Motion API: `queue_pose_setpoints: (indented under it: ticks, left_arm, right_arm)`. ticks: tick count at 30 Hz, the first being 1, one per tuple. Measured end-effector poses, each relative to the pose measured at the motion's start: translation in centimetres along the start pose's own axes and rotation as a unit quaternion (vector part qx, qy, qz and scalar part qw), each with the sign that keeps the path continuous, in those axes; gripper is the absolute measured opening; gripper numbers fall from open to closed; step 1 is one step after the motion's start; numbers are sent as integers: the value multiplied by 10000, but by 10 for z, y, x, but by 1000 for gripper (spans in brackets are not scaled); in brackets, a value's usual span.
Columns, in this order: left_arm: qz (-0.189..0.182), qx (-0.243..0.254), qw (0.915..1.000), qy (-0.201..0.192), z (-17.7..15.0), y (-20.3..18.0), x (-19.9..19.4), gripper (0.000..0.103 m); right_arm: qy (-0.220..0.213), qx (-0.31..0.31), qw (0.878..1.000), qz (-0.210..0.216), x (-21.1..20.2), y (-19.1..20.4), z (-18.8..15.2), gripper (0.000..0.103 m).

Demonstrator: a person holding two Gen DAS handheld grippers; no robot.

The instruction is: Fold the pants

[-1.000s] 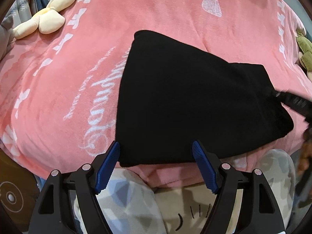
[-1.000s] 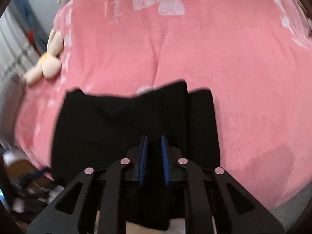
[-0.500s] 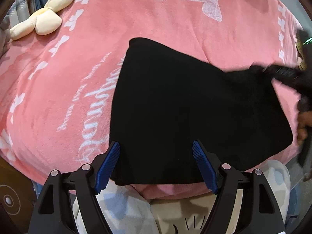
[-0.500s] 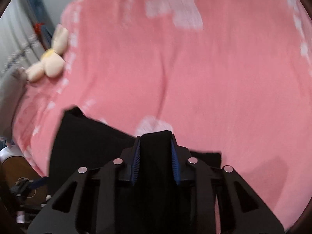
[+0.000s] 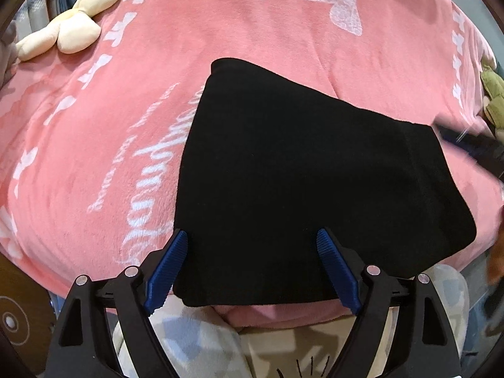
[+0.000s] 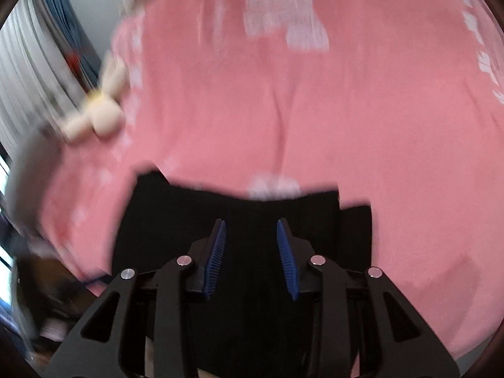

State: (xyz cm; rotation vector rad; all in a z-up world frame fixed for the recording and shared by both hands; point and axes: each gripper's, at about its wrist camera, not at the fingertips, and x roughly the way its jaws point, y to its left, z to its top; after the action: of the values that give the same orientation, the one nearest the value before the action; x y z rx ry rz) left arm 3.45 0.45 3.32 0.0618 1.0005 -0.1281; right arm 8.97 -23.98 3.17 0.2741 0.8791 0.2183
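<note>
While the folded black pants point(image 5: 299, 173) lie flat on the pink blanket point(image 5: 94, 145) near its front edge, the left gripper point(image 5: 252, 271) hovers over their near edge at six o'clock, its jaws opening wide and clamping nothing. The right gripper point(image 6: 251, 255) sits over the pants' edge, jaws closing with black cloth showing between the blue pads point(image 6: 215, 255); whether they pinch it I cannot tell. A cream plush toy point(image 5: 69, 25) rests at ten o'clock.

right view: I see the plush toy point(image 6: 100, 116) smeared by motion blur.
pants point(image 6: 252, 283): near edge hidden behind my hand-held gripper.
</note>
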Motion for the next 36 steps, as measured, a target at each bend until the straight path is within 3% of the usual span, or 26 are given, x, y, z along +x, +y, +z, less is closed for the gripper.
queue_pose_setpoints:
  ticks: [1, 4, 6, 8, 10, 12, 14, 18, 20, 23, 24, 27, 29, 32, 36]
  left_arm:
    - [8, -5, 10000, -28, 0, 2, -4, 81]
    - [89, -13, 9998, -189, -1, 8, -17, 81]
    - [177, -79, 9996, -223, -2, 14, -22, 81]
    - [149, -222, 9995, -195, -3, 22, -23, 81]
    - [160, -308, 9993, -114, -3, 27, -21, 81]
    - [192, -289, 9993, -129, -3, 30, -24, 81]
    - [220, -255, 9993, -166, -3, 34, -29, 81]
    - [222, -285, 9992, -145, -9, 46, -28, 81]
    - [178, -325, 9993, -74, -10, 49, -24, 81]
    - [133, -329, 9994, 4, -12, 50, -21, 81]
    - [133, -311, 9994, 17, -12, 49, -20, 81]
    - [120, -256, 9996, 43, -13, 48, -20, 81]
    - [89, -258, 9996, 75, -13, 47, -18, 81]
    - [44, -300, 9995, 103, -14, 47, -16, 81]
    - [29, -260, 9996, 117, -14, 44, -15, 81]
  right_arm:
    - [149, 43, 9997, -164, 10, -6, -4, 18]
    - [-180, 578, 9981, 85, -9, -7, 3, 23]
    - [-372, 380, 9975, 474, -21, 18, 11, 23]
    - [-156, 53, 9960, 873, -10, 47, 17, 23]
    - [137, -405, 9963, 747, 17, 68, 17, 22]
    - [632, -507, 9962, 310, 61, 68, 15, 21]
    - [470, -190, 9979, 401, 56, 73, 22, 25]
    - [218, -714, 9919, 1032, 44, 131, 42, 25]
    - [390, -1154, 9880, 954, 71, 162, 49, 25]
    - [894, -1205, 9860, 724, 126, 176, 50, 25]
    - [820, -1283, 9860, 675, 135, 180, 49, 27]
    - [747, -1251, 9868, 704, 118, 187, 56, 29]
    - [466, -1206, 9881, 834, 89, 182, 55, 28]
    - [43, -990, 9931, 629, 41, 154, 36, 29]
    - [-98, -519, 9983, -247, -12, 87, -8, 29]
